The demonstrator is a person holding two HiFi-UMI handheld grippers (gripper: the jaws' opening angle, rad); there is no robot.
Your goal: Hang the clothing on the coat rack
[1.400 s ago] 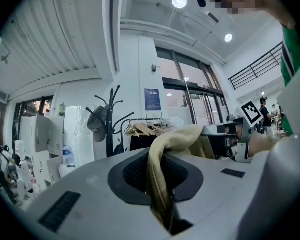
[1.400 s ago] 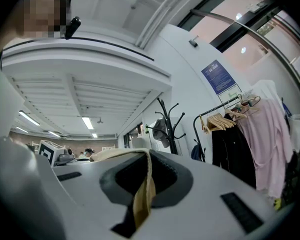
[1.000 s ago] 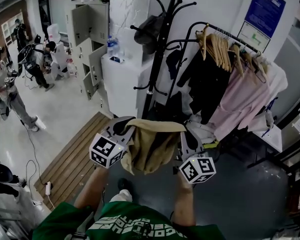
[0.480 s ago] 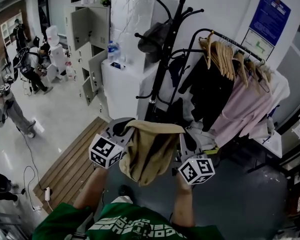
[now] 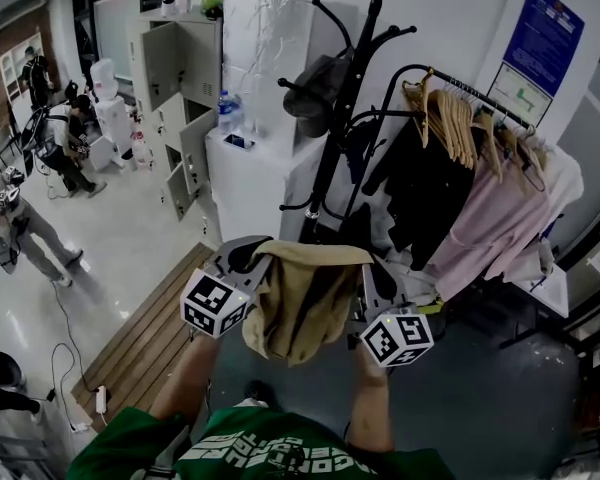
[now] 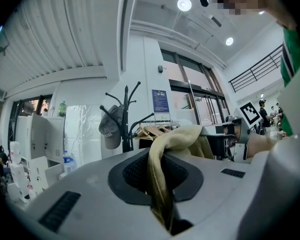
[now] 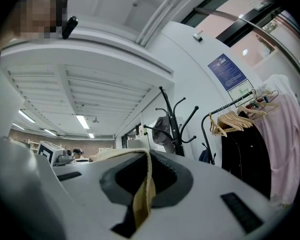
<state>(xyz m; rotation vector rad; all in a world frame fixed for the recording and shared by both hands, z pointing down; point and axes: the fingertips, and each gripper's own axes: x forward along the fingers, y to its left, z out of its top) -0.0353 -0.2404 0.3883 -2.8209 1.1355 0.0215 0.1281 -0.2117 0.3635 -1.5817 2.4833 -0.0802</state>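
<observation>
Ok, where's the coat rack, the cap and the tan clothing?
coat rack (image 5: 337, 140), head view, middle of its black pole.
cap (image 5: 317, 80), head view, its dark crown.
tan clothing (image 5: 300, 298), head view, the hanging middle fold.

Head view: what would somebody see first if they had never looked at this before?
Most likely the tan garment in the middle, stretched between the left gripper and the right gripper, whose jaws are each shut on an edge of it. Behind it stands the black coat rack with a grey cap on one hook, and to its right a rail of clothes on wooden hangers.
</observation>
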